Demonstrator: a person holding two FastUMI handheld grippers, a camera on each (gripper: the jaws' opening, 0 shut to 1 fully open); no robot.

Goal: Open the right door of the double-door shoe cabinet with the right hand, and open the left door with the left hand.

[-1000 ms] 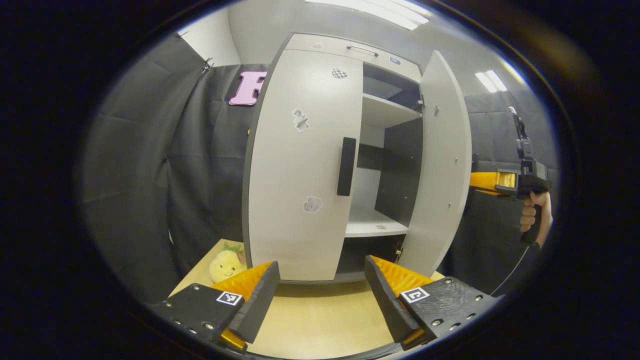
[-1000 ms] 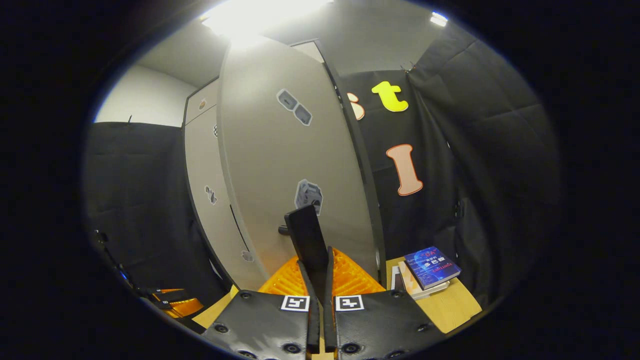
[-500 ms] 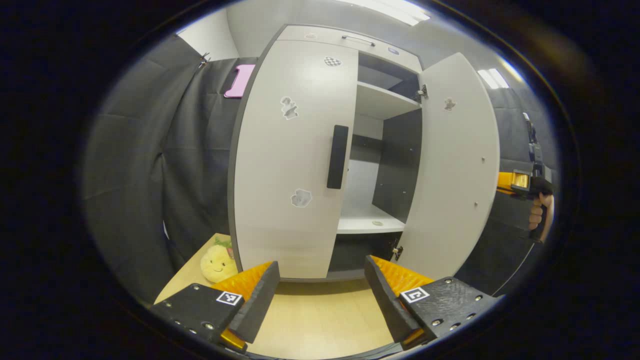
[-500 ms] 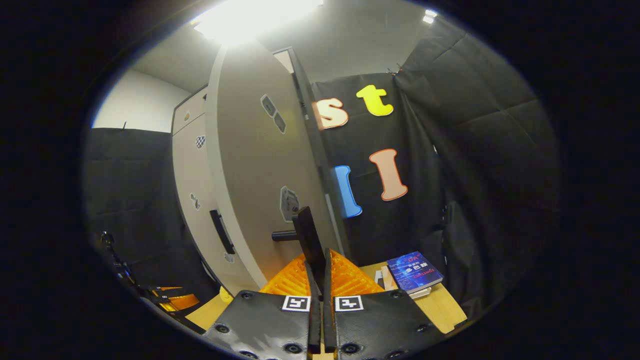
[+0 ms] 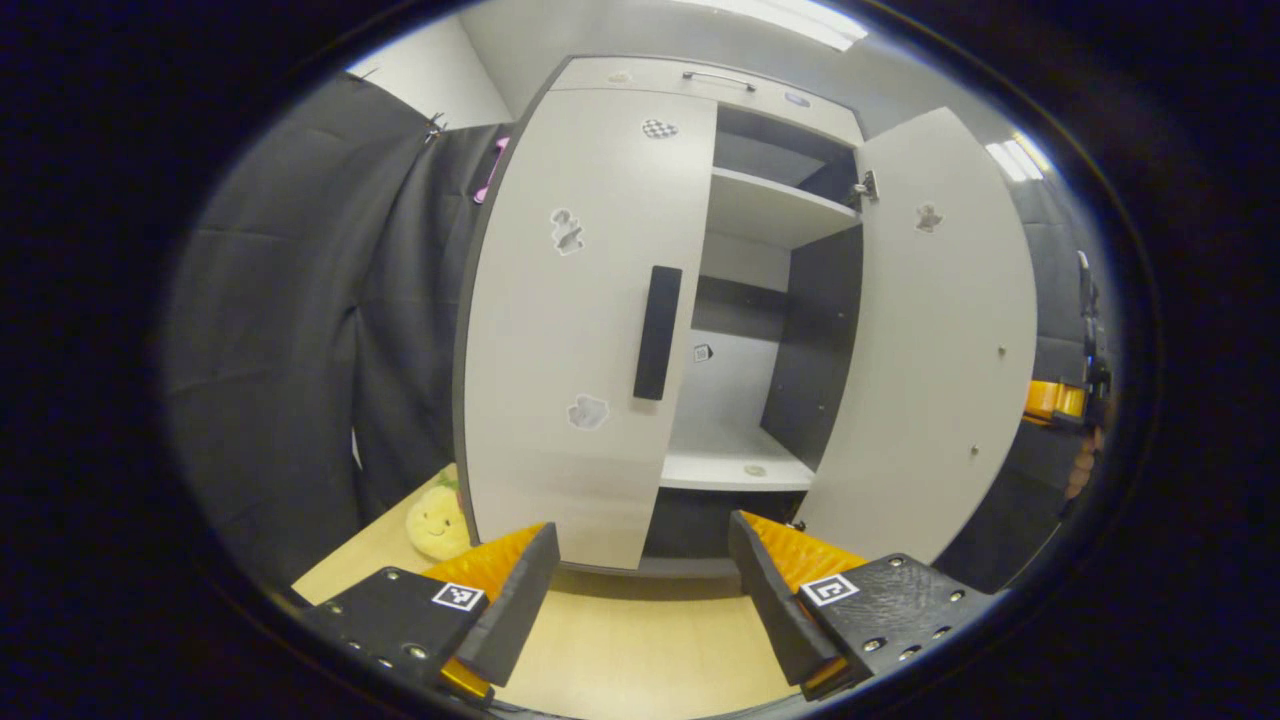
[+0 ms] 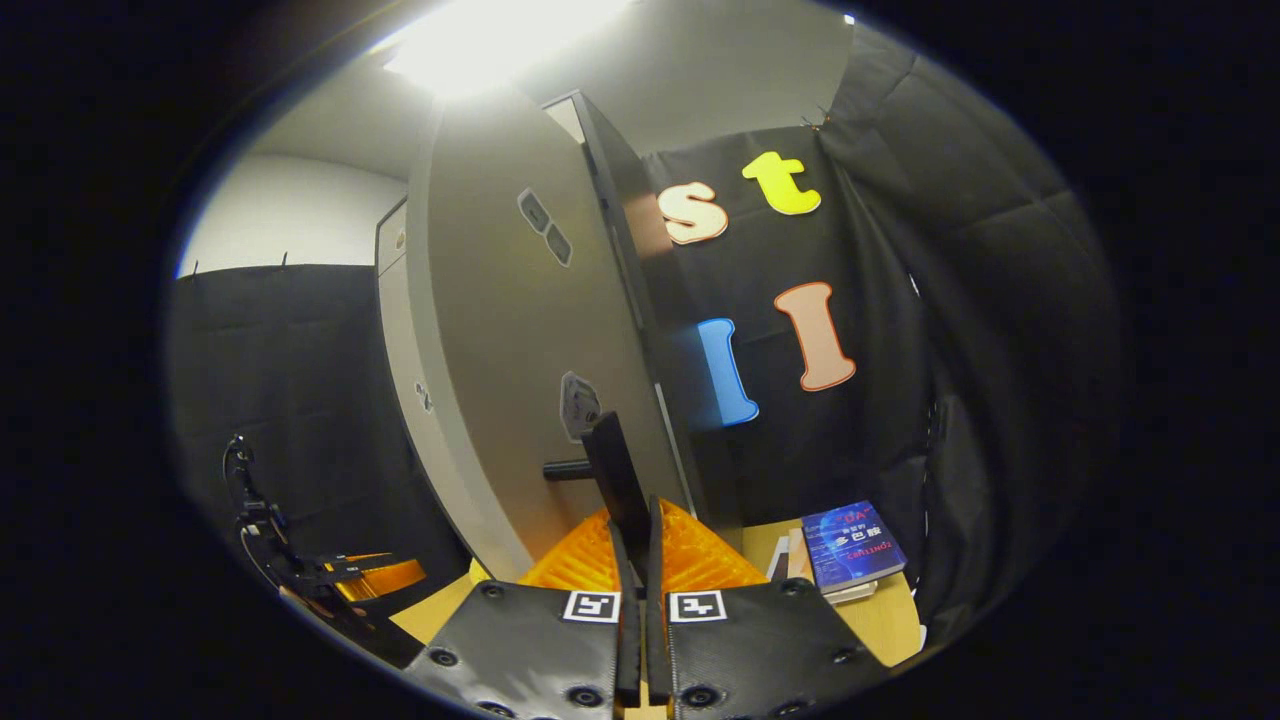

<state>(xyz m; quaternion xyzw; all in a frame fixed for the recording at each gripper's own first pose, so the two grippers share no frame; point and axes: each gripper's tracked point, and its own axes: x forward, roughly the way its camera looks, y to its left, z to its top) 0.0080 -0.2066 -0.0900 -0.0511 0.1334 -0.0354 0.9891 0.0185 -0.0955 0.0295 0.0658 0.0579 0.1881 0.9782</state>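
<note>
The pale grey shoe cabinet (image 5: 690, 80) stands on a wooden table. Its left door (image 5: 570, 330) is closed, with a dark vertical handle (image 5: 657, 332). The right door (image 5: 930, 340) is swung wide, baring shelves (image 5: 735, 470). My left gripper (image 5: 640, 590) hangs open, low in front of the cabinet and apart from the left handle. In the right gripper view, my right gripper (image 6: 634, 520) is shut on the right door's dark handle (image 6: 612, 480), with the door's face (image 6: 510, 340) close ahead. The right gripper (image 5: 1065, 400) also peeks past the open door's edge in the left gripper view.
A yellow plush toy (image 5: 437, 520) lies on the table (image 5: 640, 640) left of the cabinet. A stack of books (image 6: 850, 550) sits on the table to the cabinet's right. Black cloth walls close in on both sides. The left gripper (image 6: 350, 580) shows low at left.
The right door has swung farther open, pulled by my right gripper on its handle. My left gripper's view has shifted slightly, so the cabinet front sits more squarely ahead.
</note>
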